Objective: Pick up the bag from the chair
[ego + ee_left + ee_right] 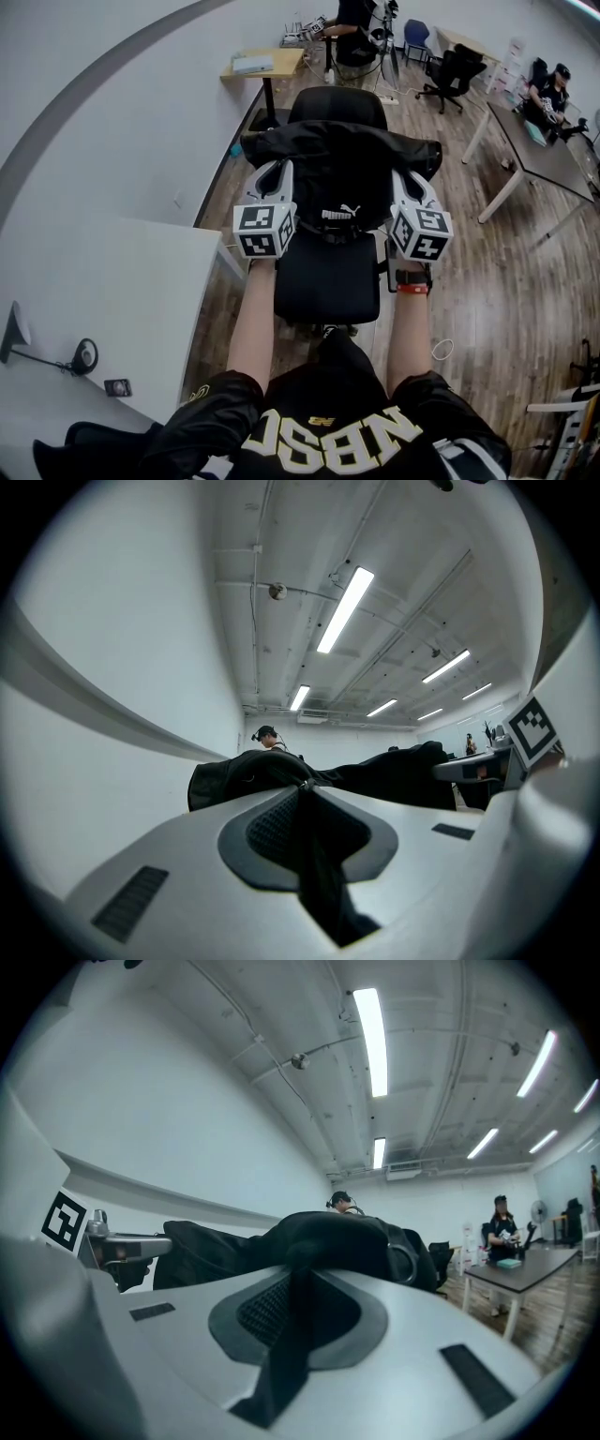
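A black bag [342, 173] with a white logo hangs spread out in front of the backrest of a black office chair [323, 277], above its seat. My left gripper [279, 169] is shut on the bag's left end and my right gripper [405, 178] on its right end. In the left gripper view, black bag fabric [319, 855] is pinched in my left gripper [305, 787], and the bag [272, 772] bulks just beyond it. In the right gripper view, my right gripper [298, 1277] likewise pinches a dark fold, with the bag [328, 1241] beyond.
A white table [103, 281] stands close on the left, with a small stand [56, 356] on it. At the back is a wooden desk [262, 64], and more chairs [450, 75]. A grey table [539, 155] stands at the right, with a seated person [548, 94] behind it.
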Tool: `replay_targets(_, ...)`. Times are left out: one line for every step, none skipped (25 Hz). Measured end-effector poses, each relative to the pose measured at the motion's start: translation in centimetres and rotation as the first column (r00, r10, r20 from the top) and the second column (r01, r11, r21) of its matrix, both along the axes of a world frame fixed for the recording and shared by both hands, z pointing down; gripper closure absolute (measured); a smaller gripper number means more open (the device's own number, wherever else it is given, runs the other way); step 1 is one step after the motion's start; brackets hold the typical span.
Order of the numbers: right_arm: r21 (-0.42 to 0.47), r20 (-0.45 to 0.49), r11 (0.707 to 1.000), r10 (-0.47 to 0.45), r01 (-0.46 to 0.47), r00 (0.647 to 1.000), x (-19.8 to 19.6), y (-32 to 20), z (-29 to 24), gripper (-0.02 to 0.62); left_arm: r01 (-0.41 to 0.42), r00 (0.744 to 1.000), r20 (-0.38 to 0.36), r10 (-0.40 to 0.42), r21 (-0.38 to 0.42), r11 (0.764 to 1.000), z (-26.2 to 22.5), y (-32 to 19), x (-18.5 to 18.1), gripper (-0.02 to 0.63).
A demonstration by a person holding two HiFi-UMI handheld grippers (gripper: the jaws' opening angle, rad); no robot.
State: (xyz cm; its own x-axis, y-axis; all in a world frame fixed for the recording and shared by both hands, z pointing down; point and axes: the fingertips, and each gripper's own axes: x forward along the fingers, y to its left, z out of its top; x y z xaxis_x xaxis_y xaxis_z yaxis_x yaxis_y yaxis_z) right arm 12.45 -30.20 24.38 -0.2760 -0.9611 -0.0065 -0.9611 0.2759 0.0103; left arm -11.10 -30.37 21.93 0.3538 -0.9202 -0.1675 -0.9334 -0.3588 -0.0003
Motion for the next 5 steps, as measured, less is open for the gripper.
replay_targets(-0.002,-0.002,1.000,-0.001,0.001,1.000,-0.03,-0.17,0.13,0.555,0.001,1.000,-0.001,-0.001,-0.002,1.000,0.13,-0.14,-0.01,0.554)
replay_targets(-0.004,-0.005,1.000,-0.003,0.003,1.000,-0.02,-0.36,0.27,0.555,0.002,1.000,-0.001,-0.002,-0.003,1.000,0.25,-0.31,0.01,0.554)
replay_targets(-0.005,-0.007,1.000,-0.004,0.004,1.000,0.03,-0.55,0.41,0.555,0.002,1.000,-0.001,-0.002,-0.003,1.000,0.34,-0.48,0.07,0.554)
replay_targets(-0.007,-0.008,1.000,-0.004,0.004,1.000,0.12,-0.74,0.54,0.555,0.002,1.000,-0.001,-0.002,-0.003,1.000,0.42,-0.65,0.18,0.554)
replay_targets(-0.008,-0.009,1.000,-0.004,0.004,1.000,0.22,-0.92,0.66,0.555,0.002,1.000,-0.001,-0.002,-0.002,1.000,0.50,-0.82,0.29,0.554)
